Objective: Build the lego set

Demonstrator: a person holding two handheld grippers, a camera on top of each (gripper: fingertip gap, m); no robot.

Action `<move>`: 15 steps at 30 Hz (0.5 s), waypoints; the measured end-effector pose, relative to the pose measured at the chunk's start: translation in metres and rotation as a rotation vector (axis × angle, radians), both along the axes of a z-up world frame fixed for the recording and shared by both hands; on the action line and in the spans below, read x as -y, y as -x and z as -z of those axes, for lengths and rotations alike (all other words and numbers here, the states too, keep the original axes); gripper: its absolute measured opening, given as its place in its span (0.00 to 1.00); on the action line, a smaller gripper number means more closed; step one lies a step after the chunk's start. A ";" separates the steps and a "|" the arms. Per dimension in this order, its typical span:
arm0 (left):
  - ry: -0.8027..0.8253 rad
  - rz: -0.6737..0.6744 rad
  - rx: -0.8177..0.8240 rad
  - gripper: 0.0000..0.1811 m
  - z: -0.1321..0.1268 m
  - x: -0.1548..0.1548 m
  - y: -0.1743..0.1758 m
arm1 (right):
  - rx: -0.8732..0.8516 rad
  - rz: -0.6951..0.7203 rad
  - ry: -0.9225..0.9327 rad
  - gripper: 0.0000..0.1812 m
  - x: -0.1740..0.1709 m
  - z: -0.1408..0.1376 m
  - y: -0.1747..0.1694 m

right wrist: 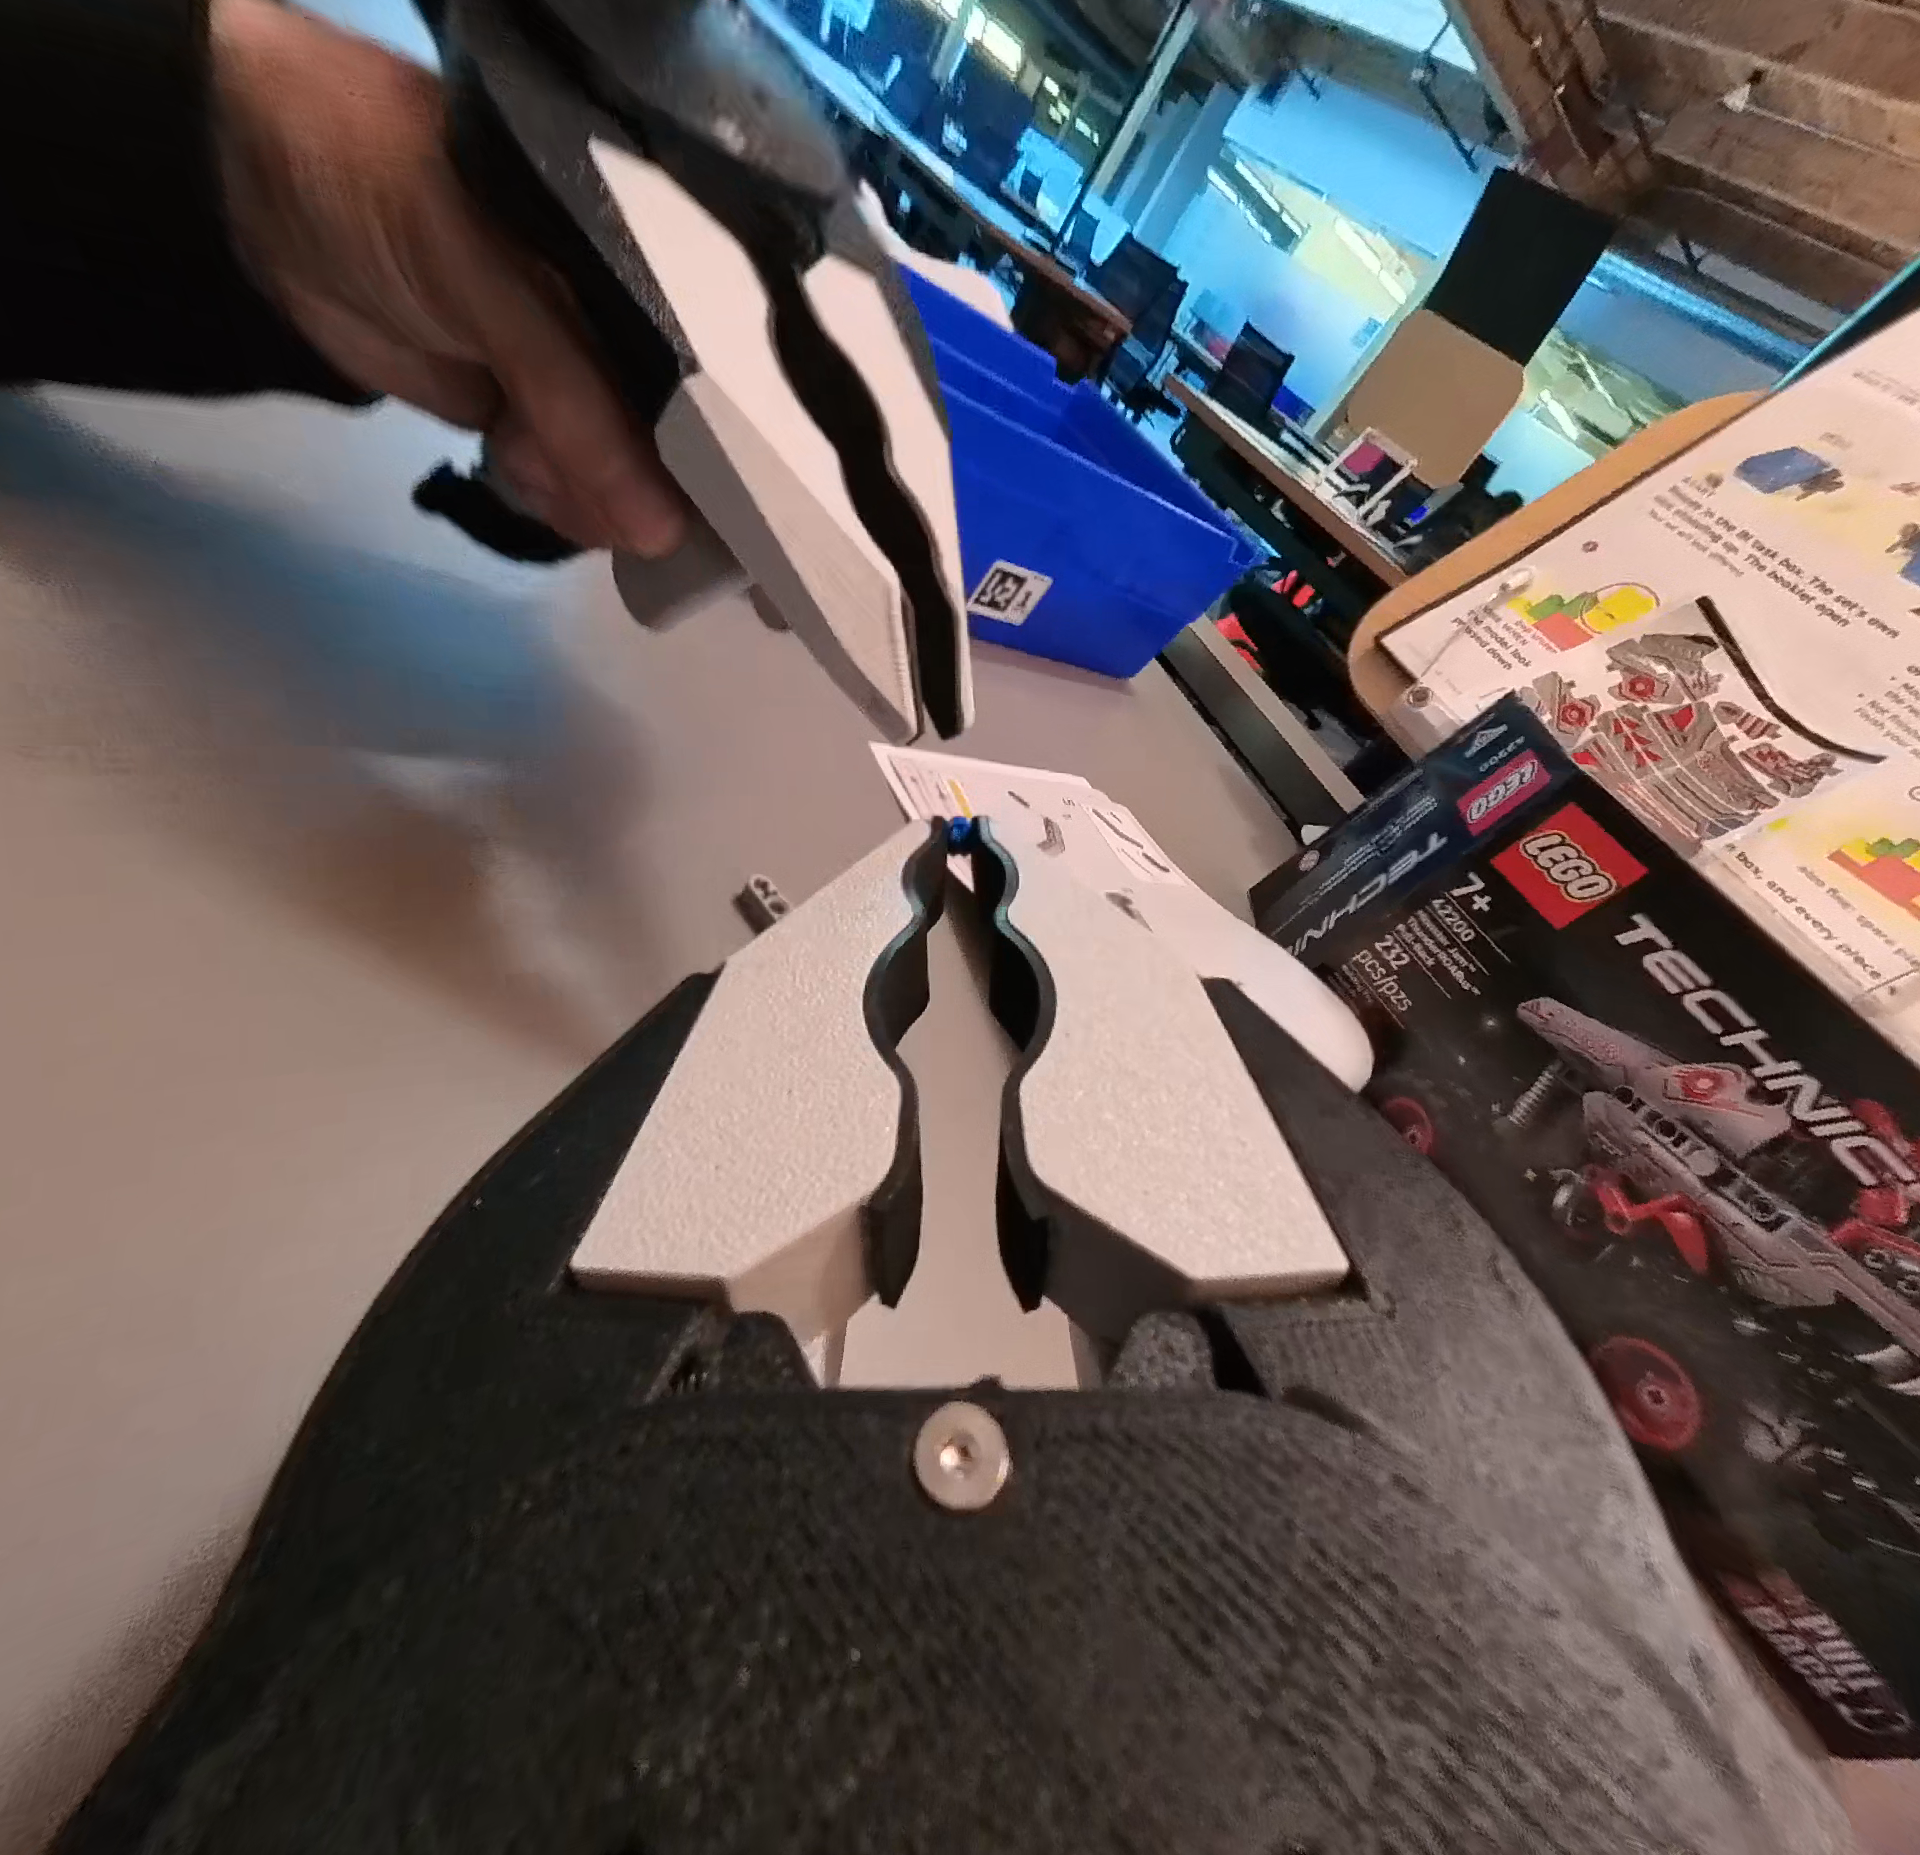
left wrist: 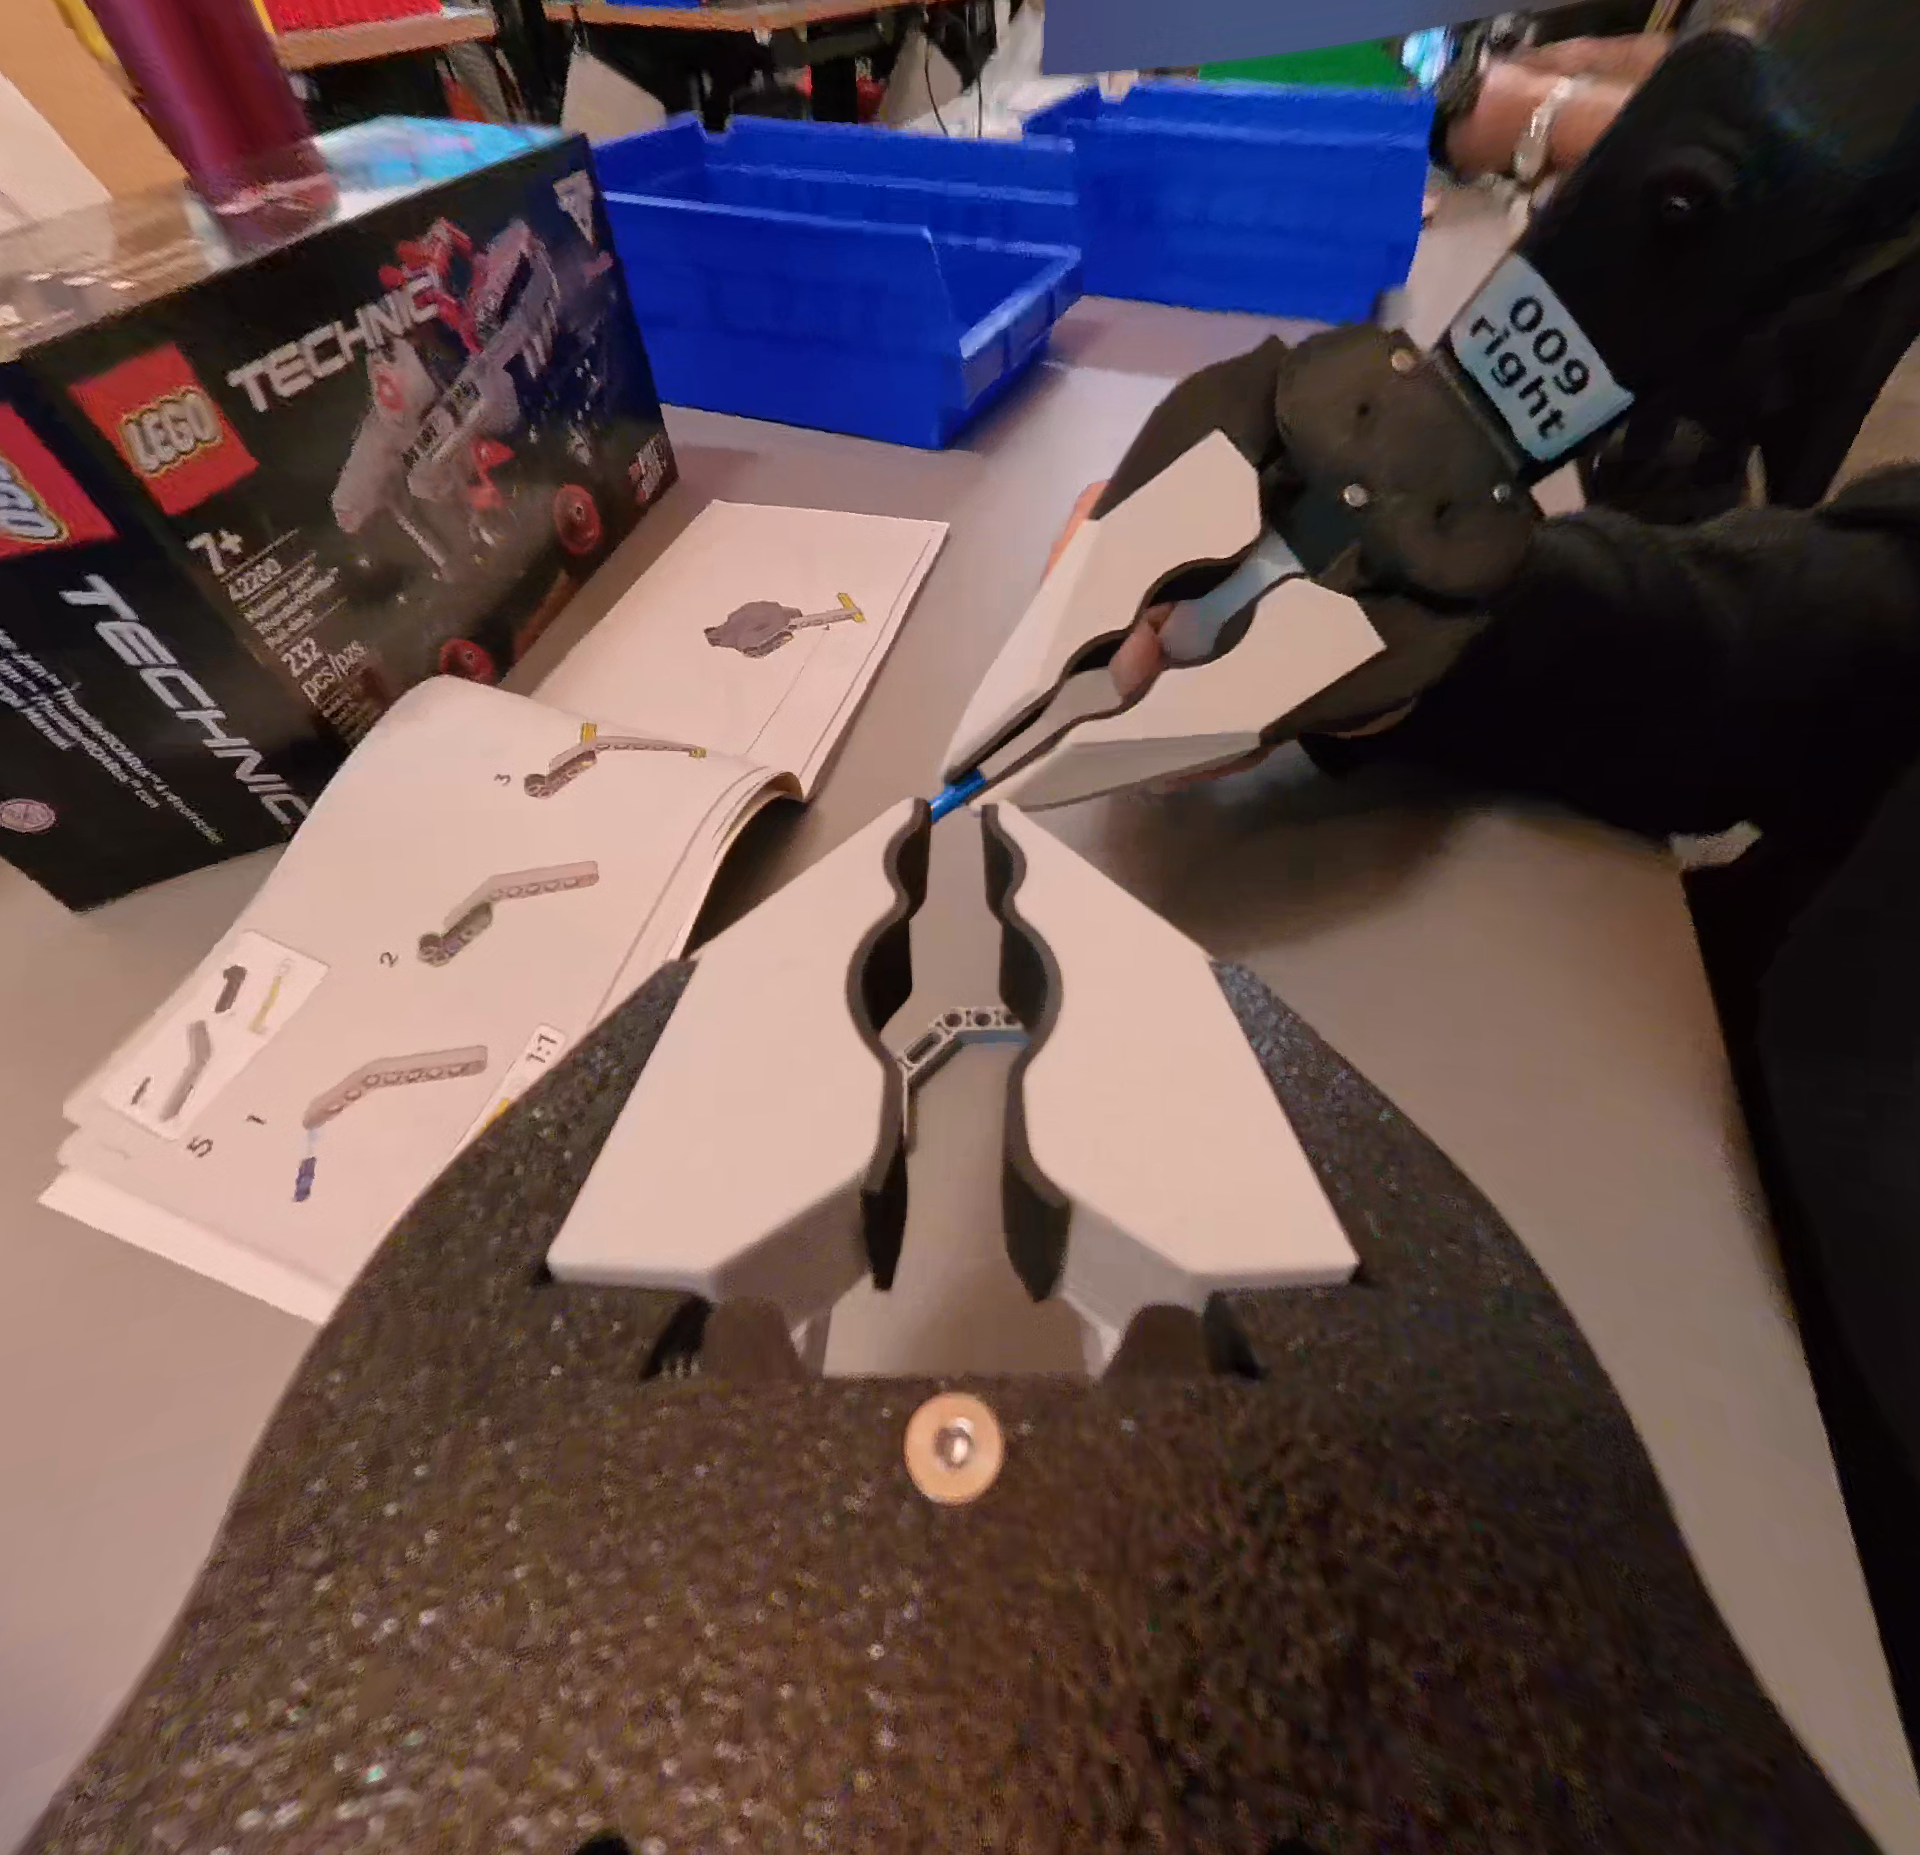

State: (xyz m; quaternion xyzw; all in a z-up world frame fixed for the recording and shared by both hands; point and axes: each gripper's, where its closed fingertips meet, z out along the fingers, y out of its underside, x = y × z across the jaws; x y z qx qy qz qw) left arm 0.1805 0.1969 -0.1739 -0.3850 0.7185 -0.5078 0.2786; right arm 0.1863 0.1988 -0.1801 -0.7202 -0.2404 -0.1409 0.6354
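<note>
Lego pin (left wrist: 954, 795), a small blue one, sits pinched at the very tips of the right gripper (left wrist: 971, 782), which is clenched on it and held low over the grey table (left wrist: 1403, 1026). In the right wrist view the pin (right wrist: 961, 831) shows as a blue speck between the closed tips of that gripper (right wrist: 958, 837). A grey bent beam (left wrist: 951, 1036) lies flat on the table, seen through the gap of the left gripper (left wrist: 956, 813), whose fingers stand slightly apart and grasp nothing. The two grippers' tips are just beside each other. An open booklet (left wrist: 468, 932) lies to the left of them, and beyond it stands the set's box (left wrist: 343, 434). Blue bins (left wrist: 831, 278) sit farther back on the table.
</note>
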 end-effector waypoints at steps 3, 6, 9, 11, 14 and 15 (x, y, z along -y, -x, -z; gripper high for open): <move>-0.132 -0.051 -0.060 0.05 0.011 -0.005 -0.001 | 0.036 -0.022 0.001 0.01 -0.002 0.001 0.009; -0.190 -0.020 -0.065 0.09 0.016 -0.003 0.003 | -0.015 -0.056 -0.033 0.01 0.000 -0.006 0.015; -0.193 0.031 -0.020 0.09 0.011 -0.001 0.009 | -0.133 -0.129 -0.079 0.01 0.005 -0.017 0.019; -0.163 0.079 0.023 0.09 0.005 0.005 0.013 | -0.220 -0.231 -0.078 0.01 0.009 -0.020 0.030; -0.134 0.161 0.070 0.09 -0.003 0.018 0.021 | -0.282 -0.323 -0.106 0.01 0.016 -0.028 0.041; -0.134 0.187 0.078 0.06 -0.004 0.022 0.024 | -0.299 -0.346 -0.099 0.01 0.017 -0.028 0.044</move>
